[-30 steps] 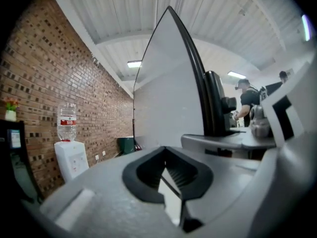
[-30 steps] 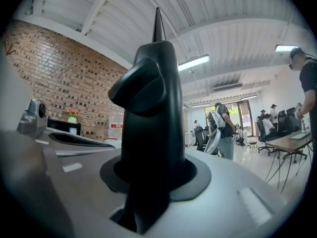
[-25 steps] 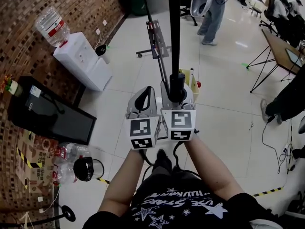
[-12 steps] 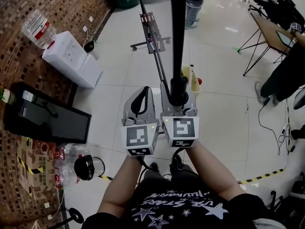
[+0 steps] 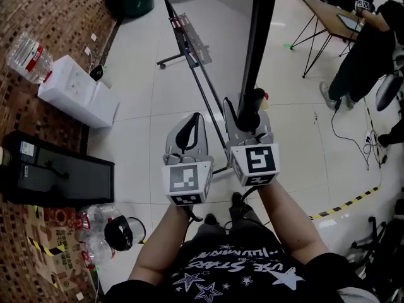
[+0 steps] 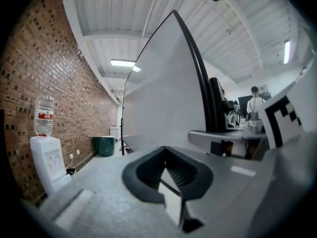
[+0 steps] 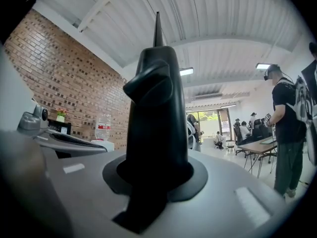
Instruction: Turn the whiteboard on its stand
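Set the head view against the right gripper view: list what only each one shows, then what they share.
Only the head view: the left gripper, held clear of the board, the stand's base on the floor, the black cabinet and the striped floor tape.
Only the right gripper view: the ceiling's strip lights and the far windows.
Both: the right gripper, its jaws closing on the whiteboard's black frame between them, the water bottle and the brick wall.
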The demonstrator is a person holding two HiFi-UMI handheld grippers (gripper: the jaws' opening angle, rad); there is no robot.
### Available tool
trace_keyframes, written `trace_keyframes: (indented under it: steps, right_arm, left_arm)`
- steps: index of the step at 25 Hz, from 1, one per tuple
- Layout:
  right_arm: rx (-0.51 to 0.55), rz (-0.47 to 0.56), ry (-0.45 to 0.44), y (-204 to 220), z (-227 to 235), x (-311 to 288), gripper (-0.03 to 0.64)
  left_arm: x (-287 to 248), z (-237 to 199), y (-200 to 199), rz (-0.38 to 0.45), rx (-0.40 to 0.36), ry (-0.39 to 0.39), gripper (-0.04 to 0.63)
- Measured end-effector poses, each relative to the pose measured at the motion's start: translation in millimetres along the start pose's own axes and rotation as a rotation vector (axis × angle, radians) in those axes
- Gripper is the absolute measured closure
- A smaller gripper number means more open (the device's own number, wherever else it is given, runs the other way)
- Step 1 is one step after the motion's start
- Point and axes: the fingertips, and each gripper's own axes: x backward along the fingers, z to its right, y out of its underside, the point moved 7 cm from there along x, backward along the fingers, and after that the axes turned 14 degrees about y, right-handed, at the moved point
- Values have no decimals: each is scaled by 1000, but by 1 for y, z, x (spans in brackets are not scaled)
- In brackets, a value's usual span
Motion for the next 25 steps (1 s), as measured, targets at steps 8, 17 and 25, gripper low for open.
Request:
trace_keyframes:
  steps: [8,17,25]
  right_arm:
    - [-30,11,47,-7,15,41,518]
    - [-22,19,66,-18,20,84,518]
    - [7,36,131,-12,32,120,517]
  left_arm:
    - [7,32,5,-2,13,98,589]
    - [13,71,6,3,14,175,589]
    - [22,93,5,9,2,265,589]
